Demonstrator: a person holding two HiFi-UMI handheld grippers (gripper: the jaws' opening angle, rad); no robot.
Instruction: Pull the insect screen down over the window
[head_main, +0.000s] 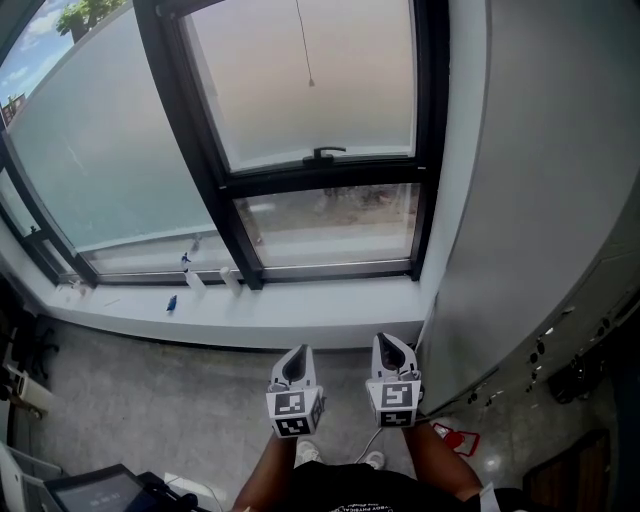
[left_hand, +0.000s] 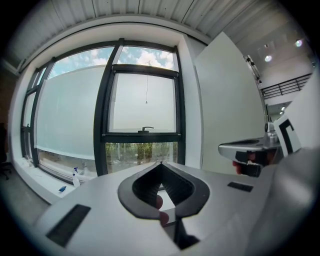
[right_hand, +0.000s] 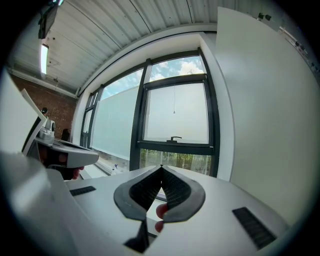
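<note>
The black-framed window (head_main: 322, 180) is ahead of me, across a white sill (head_main: 300, 312). Its upper part looks milky, and a thin pull cord (head_main: 311, 82) with a small bead hangs in front of it. A black handle (head_main: 325, 153) sits on the crossbar below; under the bar the glass shows greenery. My left gripper (head_main: 298, 353) and right gripper (head_main: 389, 341) are side by side, well short of the sill, both shut and empty. The cord (left_hand: 146, 102) and handle (left_hand: 146, 129) appear beyond my left gripper (left_hand: 160, 163). They also show, cord (right_hand: 174, 112) and handle (right_hand: 175, 138), past my right gripper (right_hand: 161, 167).
Two spray bottles (head_main: 190, 276) (head_main: 230, 278) and a small blue item (head_main: 171, 303) stand on the sill at the left. A white wall panel (head_main: 540, 200) rises close on the right. A red object (head_main: 455, 438) lies on the floor by my right foot.
</note>
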